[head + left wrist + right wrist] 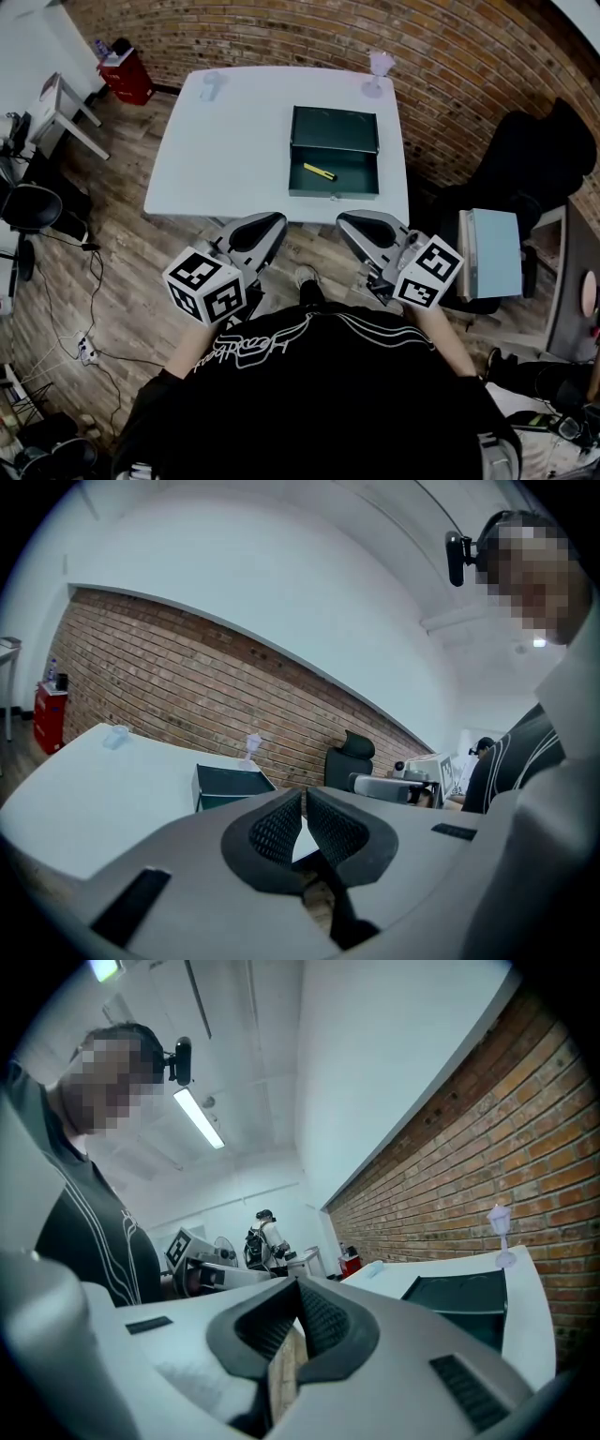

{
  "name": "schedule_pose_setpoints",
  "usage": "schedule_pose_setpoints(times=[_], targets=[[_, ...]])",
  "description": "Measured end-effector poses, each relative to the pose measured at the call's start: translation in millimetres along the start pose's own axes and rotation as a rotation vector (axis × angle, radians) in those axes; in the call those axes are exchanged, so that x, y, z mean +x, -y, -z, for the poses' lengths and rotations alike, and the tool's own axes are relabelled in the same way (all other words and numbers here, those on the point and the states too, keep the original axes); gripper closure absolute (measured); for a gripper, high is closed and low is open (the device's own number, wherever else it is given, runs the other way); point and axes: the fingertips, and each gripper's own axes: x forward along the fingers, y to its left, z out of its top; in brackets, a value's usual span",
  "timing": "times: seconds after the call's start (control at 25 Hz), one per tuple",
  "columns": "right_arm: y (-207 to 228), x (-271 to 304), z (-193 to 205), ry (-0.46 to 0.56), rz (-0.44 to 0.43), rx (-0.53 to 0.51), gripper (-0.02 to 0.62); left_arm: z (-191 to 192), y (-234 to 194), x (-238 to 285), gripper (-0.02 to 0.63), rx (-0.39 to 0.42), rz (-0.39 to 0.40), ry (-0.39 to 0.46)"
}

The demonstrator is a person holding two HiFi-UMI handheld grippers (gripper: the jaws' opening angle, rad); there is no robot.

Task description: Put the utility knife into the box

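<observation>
On the white table (234, 150) a dark green box (334, 129) stands open with its lid raised at the back. The yellow utility knife (320, 172) lies inside it, left of the middle. Both grippers hang over the floor in front of the table's near edge, close to the person's body. The left gripper (275, 221) is shut, its pads meeting with nothing between them (305, 803). The right gripper (345, 222) is also shut and empty (298, 1293). The box shows beyond the jaws in the left gripper view (230, 785) and in the right gripper view (459, 1302).
A clear stemmed glass (379, 73) stands at the table's far right corner and a clear cup (212, 84) at the far left. A red container (127, 75) sits by the brick wall. A black chair (544, 159) and a stack of boxes (492, 253) stand to the right.
</observation>
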Motion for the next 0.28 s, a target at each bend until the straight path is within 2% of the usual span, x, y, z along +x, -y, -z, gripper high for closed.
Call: schedule_pose_setpoints(times=[0.28], targets=[[0.5, -0.2, 2.4, -0.014, 0.003, -0.002, 0.594, 0.2, -0.4, 2.5, 0.566, 0.003, 0.0, -0.007]])
